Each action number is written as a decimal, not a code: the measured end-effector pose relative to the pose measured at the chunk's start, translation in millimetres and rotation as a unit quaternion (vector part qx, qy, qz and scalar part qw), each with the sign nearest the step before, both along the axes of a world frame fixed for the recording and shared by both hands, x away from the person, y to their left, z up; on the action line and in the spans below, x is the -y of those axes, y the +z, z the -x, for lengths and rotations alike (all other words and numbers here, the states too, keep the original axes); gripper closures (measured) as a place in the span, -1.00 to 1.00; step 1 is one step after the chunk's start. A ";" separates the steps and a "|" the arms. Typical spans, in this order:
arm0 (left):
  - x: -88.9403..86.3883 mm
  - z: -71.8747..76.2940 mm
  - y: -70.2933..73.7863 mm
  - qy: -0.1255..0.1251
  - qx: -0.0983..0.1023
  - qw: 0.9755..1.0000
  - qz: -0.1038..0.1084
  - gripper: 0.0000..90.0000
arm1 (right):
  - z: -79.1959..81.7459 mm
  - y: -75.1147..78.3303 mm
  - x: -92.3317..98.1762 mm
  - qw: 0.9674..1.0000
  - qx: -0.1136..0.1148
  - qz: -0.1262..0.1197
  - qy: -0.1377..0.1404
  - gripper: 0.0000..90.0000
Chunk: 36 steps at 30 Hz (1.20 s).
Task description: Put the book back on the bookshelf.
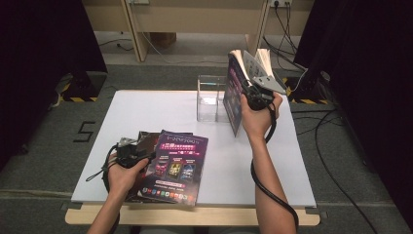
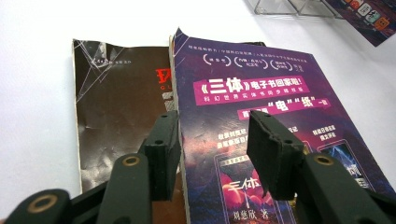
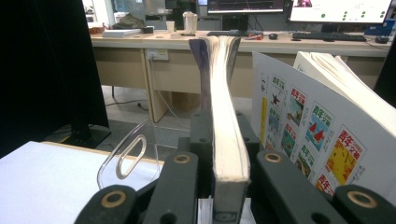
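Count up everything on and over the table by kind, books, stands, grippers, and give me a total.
Books: 4, a purple book and a brown book lying on the table, a purple-covered book clamped upright in the right gripper, and a white-covered book standing beside it.
Clear plastic stands: 1.
Grippers: 2, counting the left gripper.
Total: 7.

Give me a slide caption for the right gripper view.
Right hand-held gripper clamps an upright book beside a clear acrylic holder.

My jaws are black. Under my left gripper (image 2: 212, 154) lies a purple book (image 2: 275, 121) with magenta banners and white lettering, beside a dark brown book (image 2: 119, 107) with red characters. My right gripper (image 3: 224, 182) pinches cream pages (image 3: 224, 116). The table (image 1: 243, 165) is white.
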State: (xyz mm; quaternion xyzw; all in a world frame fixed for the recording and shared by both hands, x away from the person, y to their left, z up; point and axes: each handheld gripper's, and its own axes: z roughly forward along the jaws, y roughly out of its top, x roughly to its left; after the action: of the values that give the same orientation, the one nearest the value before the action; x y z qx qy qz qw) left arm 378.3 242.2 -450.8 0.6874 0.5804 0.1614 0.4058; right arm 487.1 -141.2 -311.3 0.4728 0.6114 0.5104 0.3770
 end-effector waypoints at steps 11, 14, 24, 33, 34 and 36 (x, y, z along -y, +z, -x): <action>-0.3 0.1 -0.2 0.001 -0.001 1.000 0.000 0.18 | -8.9 -1.3 -1.4 1.000 0.001 0.000 -0.009 0.84; 0.2 0.1 -0.4 0.001 -0.001 1.000 0.001 0.18 | -11.1 -0.8 -1.6 1.000 0.003 -0.002 -0.010 0.85; -0.2 0.0 -0.2 0.000 -0.001 1.000 0.001 0.19 | -17.0 1.4 -4.4 1.000 0.004 -0.002 -0.013 0.84; -0.4 -0.2 -0.5 0.001 -0.001 1.000 0.002 0.18 | -23.6 0.5 -7.8 1.000 0.006 -0.002 -0.015 0.84; -0.5 -0.2 -0.5 0.001 -0.001 1.000 0.001 0.18 | -24.6 0.3 -7.8 1.000 0.007 -0.002 -0.015 0.84; -0.5 -0.3 -0.9 0.001 -0.001 1.000 0.002 0.18 | -26.3 -0.1 -8.3 1.000 0.006 -0.003 -0.016 0.84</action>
State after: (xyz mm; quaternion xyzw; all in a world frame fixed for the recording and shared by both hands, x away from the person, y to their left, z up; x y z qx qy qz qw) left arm 378.6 242.7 -451.6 0.6864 0.5818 0.1600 0.4060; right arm 513.4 -132.9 -311.4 0.4811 0.5999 0.5087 0.3871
